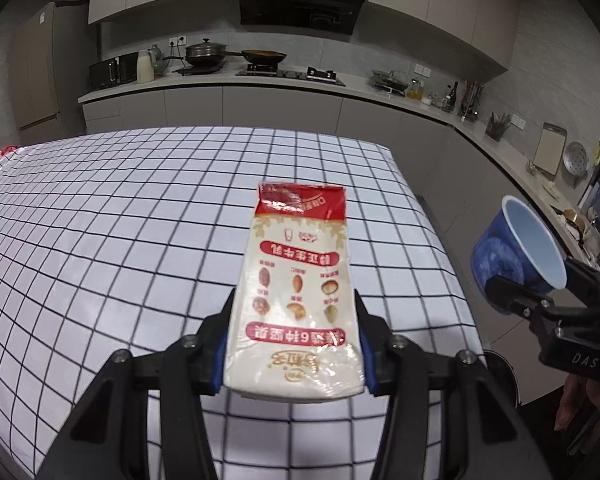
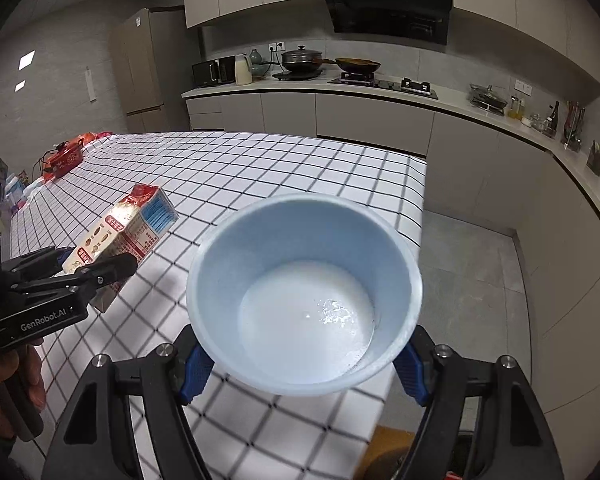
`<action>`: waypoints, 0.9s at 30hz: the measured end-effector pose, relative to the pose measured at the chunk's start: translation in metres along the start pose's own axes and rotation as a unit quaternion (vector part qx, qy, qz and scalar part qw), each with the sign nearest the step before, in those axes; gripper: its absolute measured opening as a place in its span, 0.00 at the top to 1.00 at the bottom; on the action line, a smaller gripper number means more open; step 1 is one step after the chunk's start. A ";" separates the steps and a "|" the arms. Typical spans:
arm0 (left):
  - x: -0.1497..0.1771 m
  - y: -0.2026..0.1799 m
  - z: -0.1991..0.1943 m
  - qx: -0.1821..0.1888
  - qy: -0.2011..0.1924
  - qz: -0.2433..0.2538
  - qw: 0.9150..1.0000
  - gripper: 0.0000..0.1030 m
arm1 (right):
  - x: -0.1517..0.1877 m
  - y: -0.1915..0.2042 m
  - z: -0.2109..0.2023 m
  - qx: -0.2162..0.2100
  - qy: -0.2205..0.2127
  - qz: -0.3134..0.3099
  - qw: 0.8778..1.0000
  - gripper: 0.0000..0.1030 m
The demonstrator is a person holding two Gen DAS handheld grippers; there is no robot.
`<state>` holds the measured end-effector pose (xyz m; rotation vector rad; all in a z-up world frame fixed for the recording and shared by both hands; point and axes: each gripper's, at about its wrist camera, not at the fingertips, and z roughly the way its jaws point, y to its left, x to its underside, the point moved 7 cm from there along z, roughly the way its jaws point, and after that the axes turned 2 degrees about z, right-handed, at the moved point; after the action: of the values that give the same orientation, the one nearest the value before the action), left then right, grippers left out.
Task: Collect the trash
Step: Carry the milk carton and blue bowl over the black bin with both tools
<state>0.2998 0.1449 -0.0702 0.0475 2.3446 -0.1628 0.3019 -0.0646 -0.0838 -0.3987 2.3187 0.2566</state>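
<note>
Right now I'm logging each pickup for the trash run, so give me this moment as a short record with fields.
left hand-held gripper: shut on carton, held above the table
right hand-held gripper: shut on paper cup, tilted, mouth toward camera
cup contents: empty; shiny wet patch at the bottom
table: checked cloth; red items at its far left edge
bin: none in view

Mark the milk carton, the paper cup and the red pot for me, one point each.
milk carton (image 1: 296,300): left wrist view, middle of its printed front face.
paper cup (image 2: 304,312): right wrist view, its white inside bottom.
red pot (image 2: 66,160): right wrist view, its side wall, far table end.
</note>
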 end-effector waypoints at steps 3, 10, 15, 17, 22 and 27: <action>0.009 -0.021 -0.007 0.009 0.000 0.005 1.000 0.51 | 0.012 -0.015 -0.018 0.004 -0.002 0.005 1.000 0.25; 0.028 -0.075 -0.010 0.036 0.011 0.029 0.999 0.50 | 0.047 -0.060 -0.054 0.029 0.001 0.027 0.999 0.25; 0.036 -0.121 -0.009 0.062 0.016 0.053 0.997 0.50 | 0.070 -0.105 -0.079 0.056 0.005 0.046 0.997 0.25; 0.039 -0.139 -0.008 0.073 0.017 0.063 0.995 0.50 | 0.080 -0.120 -0.090 0.066 0.005 0.051 0.996 0.25; 0.049 -0.183 -0.008 0.096 0.024 0.085 0.991 0.51 | 0.107 -0.155 -0.110 0.088 0.014 0.065 0.994 0.25; 0.061 -0.218 -0.010 0.113 0.030 0.103 0.988 0.51 | 0.129 -0.181 -0.123 0.099 0.023 0.078 0.992 0.25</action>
<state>0.2317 -0.0705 -0.0841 0.4105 2.3532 -0.3272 0.2001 -0.2971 -0.1026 -0.1246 2.3974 0.0911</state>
